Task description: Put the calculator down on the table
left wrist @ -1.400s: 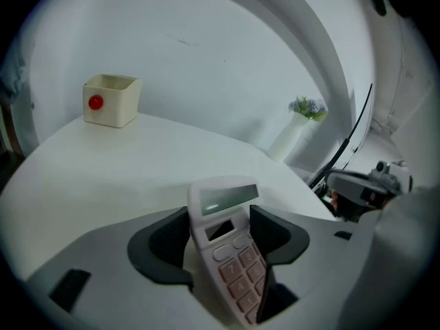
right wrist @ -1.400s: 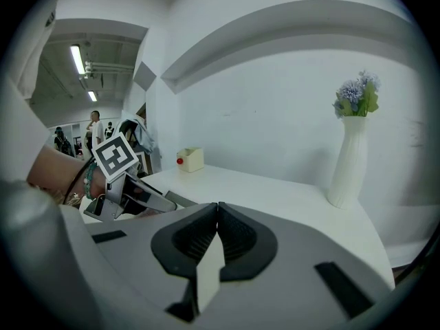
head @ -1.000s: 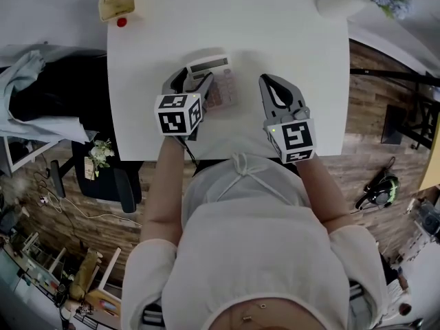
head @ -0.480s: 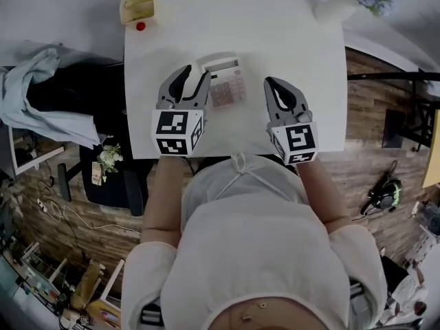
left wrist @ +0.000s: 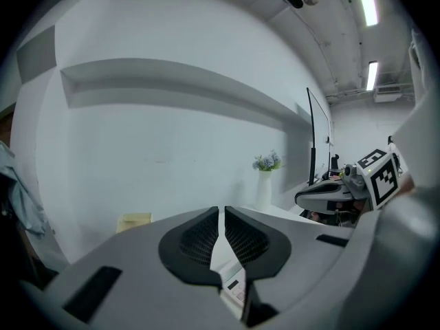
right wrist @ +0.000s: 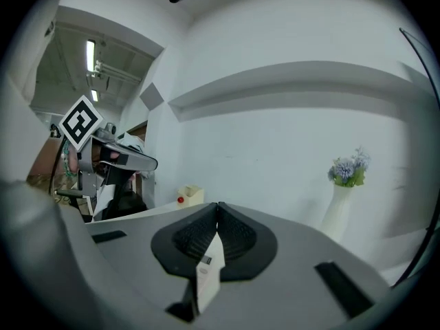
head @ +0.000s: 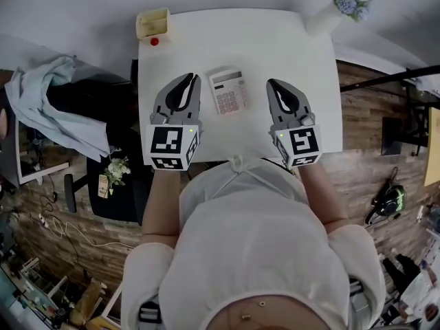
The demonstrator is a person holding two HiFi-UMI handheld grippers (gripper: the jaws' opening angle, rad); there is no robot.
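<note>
White tabletop (head: 289, 53) fills the upper centre of the head view, and the calculator (head: 228, 92) lies flat on it, keys up and in plain sight, between the two hand-held tools and touching neither. To its left, the left gripper (head: 189, 80) is closing, with only a slit left between its jaws and nothing in them. To its right, the right gripper (head: 274, 84) has its jaws together and empty. A yellow box (head: 152, 23) and a small red object (head: 155, 41) sit at the table's upper-left corner. A white vase of blue flowers (head: 328, 12) stands at the upper right. A pale blue cloth (head: 51, 108) lies off the table at the frame's left. A second earlier the left jaws stood wide open against the calculator's left side; both grippers have since drawn clear of it.
</note>
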